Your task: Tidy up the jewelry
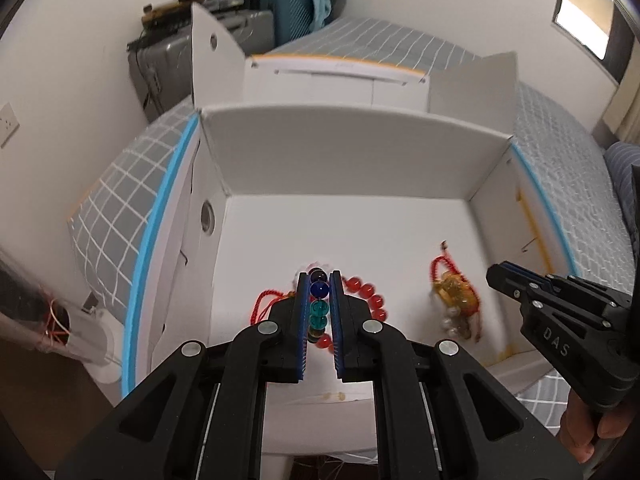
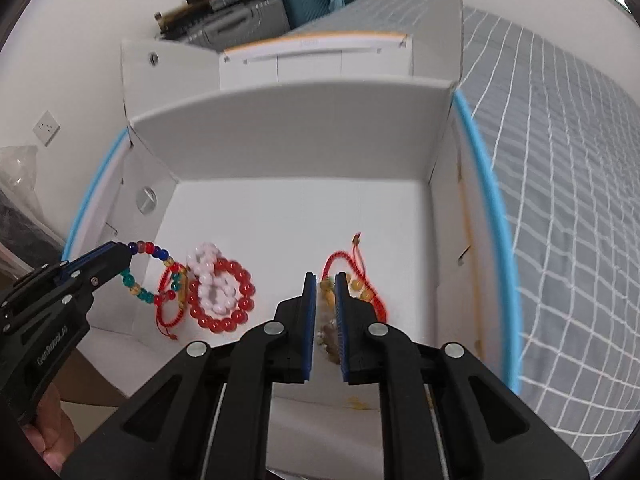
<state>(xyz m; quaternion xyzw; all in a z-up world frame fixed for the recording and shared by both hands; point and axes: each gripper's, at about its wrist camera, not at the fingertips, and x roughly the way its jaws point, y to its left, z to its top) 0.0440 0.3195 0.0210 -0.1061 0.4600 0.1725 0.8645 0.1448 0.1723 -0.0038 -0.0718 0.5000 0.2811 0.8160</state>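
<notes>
Cardboard everywhere: an open white cardboard box point(image 1: 344, 160) with raised flaps sits on a grey quilted bed with a white grid pattern point(image 2: 560, 200), and all the jewelry is inside it. The left hand-held gripper point(image 1: 319, 280) has its blue-padded fingers point(image 1: 302, 320) pressed in on a multicoloured glass-bead bracelet point(image 1: 319, 290); dark blue and teal beads line up between the pads. From the right wrist camera that same bracelet point(image 2: 160, 254) hangs as a loop off the left hand-held gripper's tip point(image 2: 120, 254), lifted over the box's left side. Just past that tip, on the box floor, a red round-bead bracelet point(image 2: 240, 300) lies around a white bead bracelet point(image 2: 212, 276), with a red cord bracelet point(image 2: 170, 312) touching them on the near-left.

Over to the right hand-held gripper point(image 2: 326, 284): its fingers are close together, nearly parallel, straddling an amber-bead bracelet on red cord point(image 2: 360, 284). Whether the pads actually bite the beads, I cannot tell; motion blur smears the spot. In the left wrist view that amber piece point(image 1: 456, 296) sits on the floor of the box, right of the left gripper, with the right hand-held gripper point(image 1: 496, 276) beside it.
</notes>
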